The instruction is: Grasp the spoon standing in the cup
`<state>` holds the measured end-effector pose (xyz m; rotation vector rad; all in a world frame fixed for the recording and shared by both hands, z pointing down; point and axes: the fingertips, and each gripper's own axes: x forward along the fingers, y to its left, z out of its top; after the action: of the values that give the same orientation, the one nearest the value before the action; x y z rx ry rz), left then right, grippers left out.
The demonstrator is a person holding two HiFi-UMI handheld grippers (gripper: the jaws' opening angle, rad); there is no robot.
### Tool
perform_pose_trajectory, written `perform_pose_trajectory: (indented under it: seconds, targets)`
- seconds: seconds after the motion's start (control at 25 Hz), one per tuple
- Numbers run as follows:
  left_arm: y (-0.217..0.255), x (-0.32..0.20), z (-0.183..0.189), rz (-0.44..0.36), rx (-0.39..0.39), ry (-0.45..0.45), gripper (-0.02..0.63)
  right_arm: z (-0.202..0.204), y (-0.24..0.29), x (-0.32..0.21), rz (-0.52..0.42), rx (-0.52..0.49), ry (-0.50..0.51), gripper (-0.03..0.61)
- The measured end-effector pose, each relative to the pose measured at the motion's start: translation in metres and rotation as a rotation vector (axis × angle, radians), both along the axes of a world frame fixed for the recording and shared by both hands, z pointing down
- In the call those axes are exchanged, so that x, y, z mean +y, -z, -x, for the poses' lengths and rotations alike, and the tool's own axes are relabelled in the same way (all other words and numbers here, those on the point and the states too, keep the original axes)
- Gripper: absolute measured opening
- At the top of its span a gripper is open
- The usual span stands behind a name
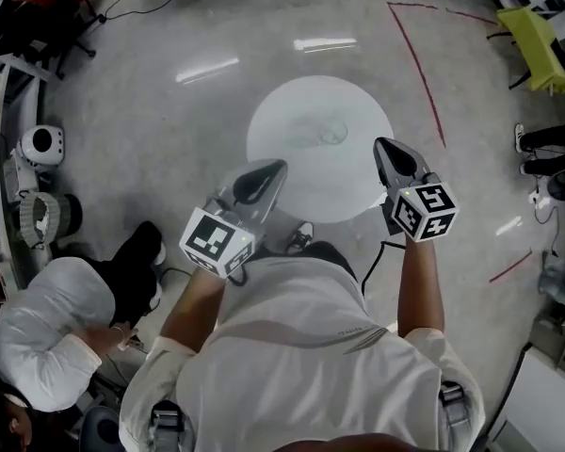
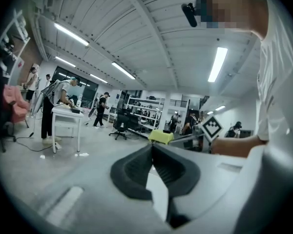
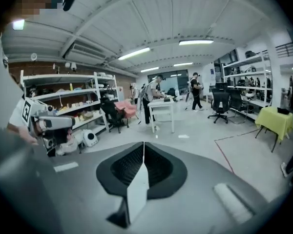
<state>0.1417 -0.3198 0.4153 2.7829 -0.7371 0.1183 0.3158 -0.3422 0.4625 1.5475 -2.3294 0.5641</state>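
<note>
Head view, table: a round white table (image 1: 282, 111) stands in front of me, past both of my claws.
Head view, cup: something faint and clear sits near the middle of the table, which I take to be the cup (image 1: 332, 132). It is too washed out for me to pick out the spoon in it.
Head view, my claws: my left claw (image 1: 269, 169) and right claw (image 1: 384, 145) are both held up over the near edge of the table, well apart from each other and short of the cup.
Left gripper view, jaws: my left claw (image 2: 152, 147) has its jaws pressed together with nothing between them. It looks out across the room, with no cup or table in sight.
Right gripper view, jaws: my right claw (image 3: 143, 145) is likewise closed tight and empty, aimed level at the far shelves rather than down at the table.
Progress: as I judge it, nothing is done yet.
Left to do: I still have to tip a claw down toward the cup, spread its jaws, reach the handle and close on it.
</note>
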Motion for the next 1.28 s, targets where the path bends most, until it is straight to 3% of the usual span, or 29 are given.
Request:
perform_pose_trajectory:
  seconds: [0.08,0.28,0.48,0.68,0.8,1.12,1.28]
  targets:
    - [-0.005,-0.010,0.003,0.012,0.002,0.008,0.002,0.006,-0.019,-0.021,0.067,0.066,0.056,0.074]
    - [-0.019,-0.033,0.016,0.047,0.003,0.056,0.002,0.015,-0.080,-0.075,0.204,0.247,0.205,0.077]
    - [-0.031,-0.048,0.029,0.086,-0.010,0.105,0.002,0.025,-0.154,-0.099,0.425,0.355,0.407,0.109]
    - [-0.040,-0.065,0.040,0.118,-0.016,0.143,0.002,0.015,-0.209,-0.130,0.517,0.444,0.444,0.109]
    - [-0.050,-0.070,0.041,0.140,-0.028,0.160,0.002,0.008,-0.231,-0.140,0.557,0.444,0.450,0.109]
    - [-0.066,-0.082,0.049,0.172,-0.040,0.194,0.002,0.012,-0.260,-0.160,0.613,0.477,0.522,0.106]
    - [-0.072,-0.082,0.053,0.182,-0.046,0.200,0.002,0.019,-0.265,-0.158,0.641,0.483,0.539,0.074]
